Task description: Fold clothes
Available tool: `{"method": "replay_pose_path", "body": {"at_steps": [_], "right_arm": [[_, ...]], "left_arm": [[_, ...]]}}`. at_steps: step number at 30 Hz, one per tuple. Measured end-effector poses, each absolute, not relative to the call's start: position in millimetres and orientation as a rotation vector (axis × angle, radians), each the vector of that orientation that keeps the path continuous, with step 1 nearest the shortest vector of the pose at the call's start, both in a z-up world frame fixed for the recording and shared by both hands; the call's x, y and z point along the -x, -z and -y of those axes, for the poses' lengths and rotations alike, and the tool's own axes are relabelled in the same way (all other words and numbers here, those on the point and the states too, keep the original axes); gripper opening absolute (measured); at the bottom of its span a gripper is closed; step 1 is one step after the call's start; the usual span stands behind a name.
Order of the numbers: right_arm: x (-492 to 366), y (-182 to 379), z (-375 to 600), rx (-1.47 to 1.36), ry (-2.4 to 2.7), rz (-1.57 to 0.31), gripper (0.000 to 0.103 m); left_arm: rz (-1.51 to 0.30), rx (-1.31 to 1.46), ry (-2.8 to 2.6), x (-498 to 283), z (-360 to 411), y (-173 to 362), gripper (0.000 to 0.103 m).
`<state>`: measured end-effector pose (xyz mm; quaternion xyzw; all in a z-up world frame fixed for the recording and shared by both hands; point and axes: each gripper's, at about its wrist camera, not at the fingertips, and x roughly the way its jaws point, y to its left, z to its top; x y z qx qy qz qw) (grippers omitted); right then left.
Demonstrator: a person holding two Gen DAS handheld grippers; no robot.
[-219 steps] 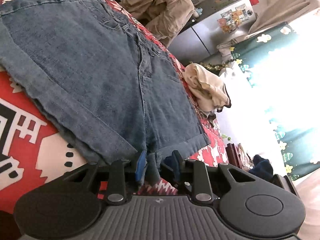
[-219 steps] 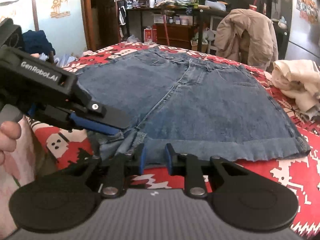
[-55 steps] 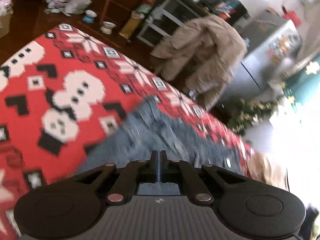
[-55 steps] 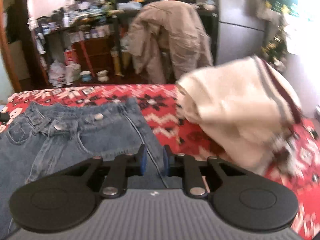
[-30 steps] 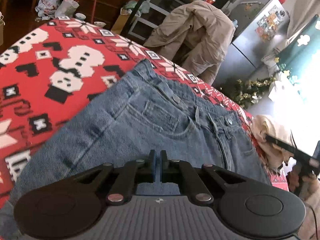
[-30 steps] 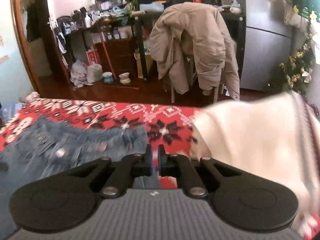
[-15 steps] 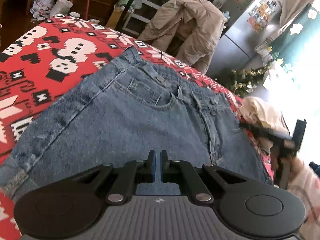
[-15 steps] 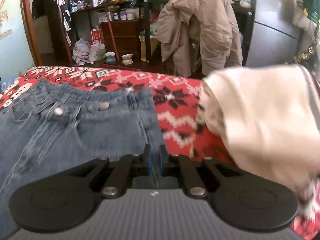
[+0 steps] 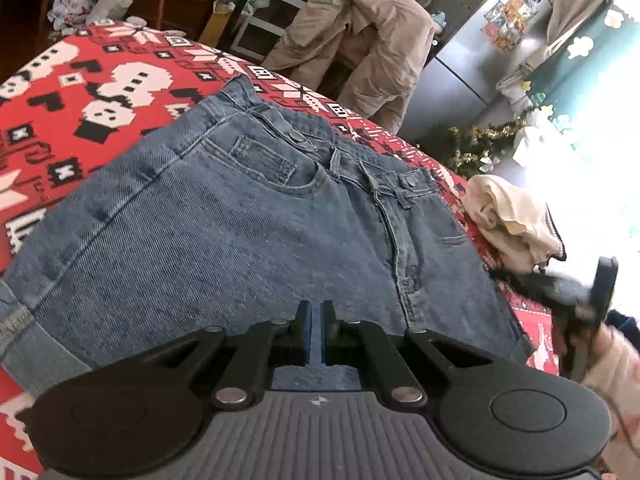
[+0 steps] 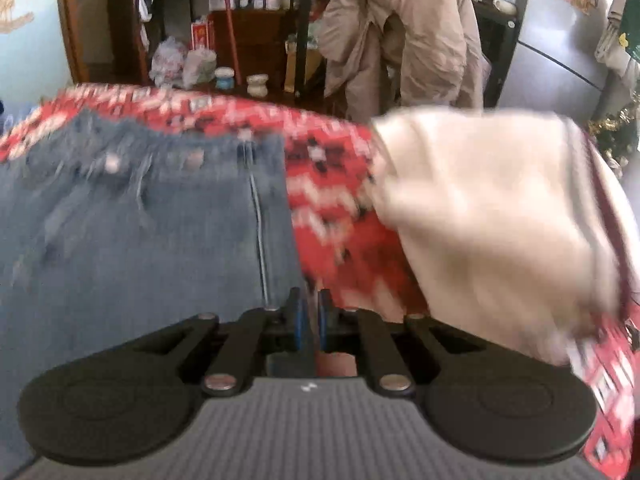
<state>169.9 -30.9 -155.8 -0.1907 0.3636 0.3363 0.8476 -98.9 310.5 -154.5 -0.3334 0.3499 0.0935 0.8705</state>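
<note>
The denim shorts (image 9: 240,232) are seen laid flat, not yet folded, on the red blanket (image 9: 80,80), both tools closed and empty

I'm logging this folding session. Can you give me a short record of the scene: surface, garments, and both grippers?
surface: red patterned cover
main garment: denim shorts, spread flat, waistband far
other garment: cream sweater, bunched beside the shorts
left gripper: shut, over the shorts' near hem
right gripper: shut, at the shorts' side edge
</note>
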Motion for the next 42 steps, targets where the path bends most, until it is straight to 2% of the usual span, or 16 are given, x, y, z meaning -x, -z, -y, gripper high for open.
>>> {"method": "replay_pose_path", "body": {"at_steps": [11, 14, 17, 23, 26, 27, 29, 32, 33, 35, 37, 42], "right_arm": [[-89, 146, 110, 0.382, -0.671, -0.777, 0.009], [-79, 132, 119, 0.320, -0.654, -0.763, 0.009], [-66, 125, 120, 0.272, -0.658, -0.732, 0.015], [-56, 139, 110, 0.275, -0.625, -0.752, 0.015], [-49, 143, 113, 0.275, -0.595, -0.749, 0.017], [-47, 143, 114, 0.273, -0.588, -0.749, 0.018], [-39, 139, 116, 0.261, -0.581, -0.735, 0.032], [-23, 129, 116, 0.259, -0.584, -0.697, 0.040], [-18, 125, 113, 0.263, -0.587, -0.685, 0.042], [-8, 120, 108, 0.265, -0.595, -0.663, 0.054], [-1, 116, 102, 0.263, -0.612, -0.651, 0.059], [17, 112, 84, 0.253, -0.663, -0.642, 0.063]], "left_arm": [[-0.746, 0.647, -0.234, 113, -293, 151, 0.002], [-0.741, 0.587, -0.245, 119, -280, 145, 0.002], [-0.741, 0.569, -0.239, 124, -269, 145, 0.002], [-0.768, 0.477, -0.285, 131, -250, 160, 0.003], [-0.752, 0.520, -0.307, 140, -253, 161, 0.002], [-0.744, 0.526, -0.318, 143, -254, 160, 0.002], [-0.727, 0.531, -0.338, 150, -256, 156, 0.003], [-0.694, 0.515, -0.366, 159, -257, 148, 0.004], [-0.685, 0.502, -0.380, 162, -258, 146, 0.007], [-0.667, 0.479, -0.412, 169, -262, 143, 0.015], [-0.652, 0.476, -0.456, 176, -272, 143, 0.021], [-0.610, 0.547, -0.564, 195, -308, 148, 0.020]]}}
